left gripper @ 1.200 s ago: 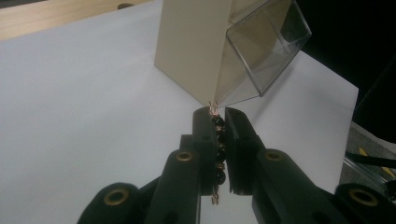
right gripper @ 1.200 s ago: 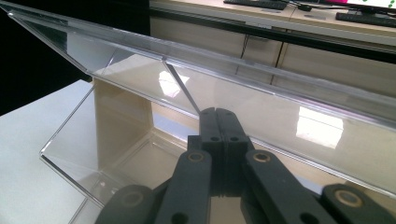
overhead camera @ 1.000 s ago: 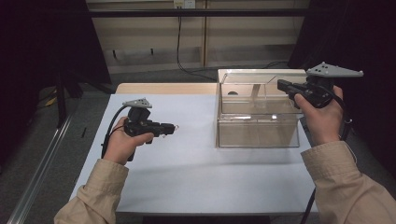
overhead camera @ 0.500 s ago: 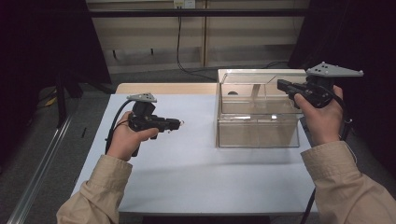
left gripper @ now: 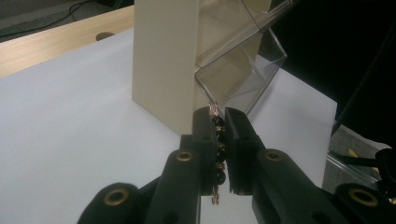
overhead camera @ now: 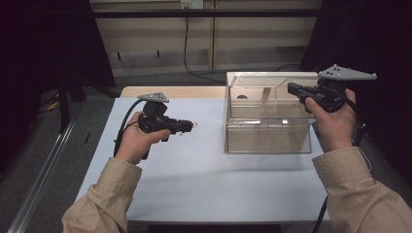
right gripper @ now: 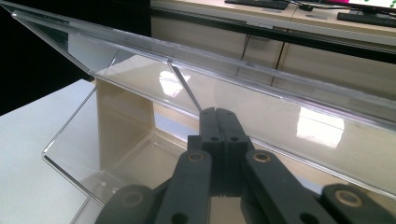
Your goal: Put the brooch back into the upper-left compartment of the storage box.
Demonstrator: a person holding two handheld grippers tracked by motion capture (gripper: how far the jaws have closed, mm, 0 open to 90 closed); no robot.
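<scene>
A short string of black beads with gold links [left gripper: 218, 140] is pinched between the jaws of my left gripper [left gripper: 220, 114]. In the high view that left gripper [overhead camera: 189, 127] hovers over the white table, pointing right toward a clear plastic box [overhead camera: 267, 141]; a bit of the bead string [overhead camera: 195, 125] pokes out at its tip. The box's cream end wall [left gripper: 163, 60] stands just ahead of the beads. My right gripper [overhead camera: 291, 89] is held over the box's right end, pointing left. Its jaws [right gripper: 217, 112] are pressed together with nothing visible between them, close to the box's raised clear lid [right gripper: 243, 79].
The white table top [overhead camera: 194, 170] lies open in front of and left of the box. A wooden strip [overhead camera: 170, 91] runs along the table's far edge. A dark floor and a metal rail [overhead camera: 39, 184] lie to the left.
My left gripper has moved right and a little up toward the box, still carrying the beads. The right hand has stayed where it was.
</scene>
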